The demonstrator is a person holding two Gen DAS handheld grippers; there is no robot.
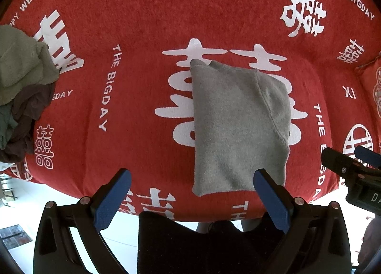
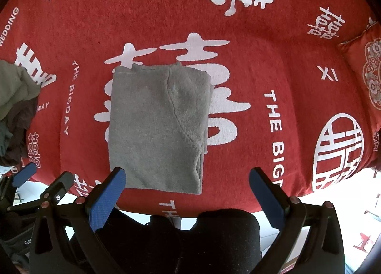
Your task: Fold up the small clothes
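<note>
We're over the red blanket (image 1: pixel 147 12), grey garment (image 1: pixel 233 126) folded flat mid-blanket near the front edge. Left gripper (image 1: pixel 190 200) and right gripper (image 2: pixel 187 199) both spread wide, empty. Risk: a pinch catching only the top layer undoes the fold; unfolded pile (image 1: pixel 21 88) sits well left.

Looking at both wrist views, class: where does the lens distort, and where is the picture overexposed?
Left wrist view: the red cloth bulges barrel-like, corners dark; floor below its edge blown white. Right wrist view: same bulge; grey garment evenly lit and sharp; daylight at bottom right washed out.
</note>
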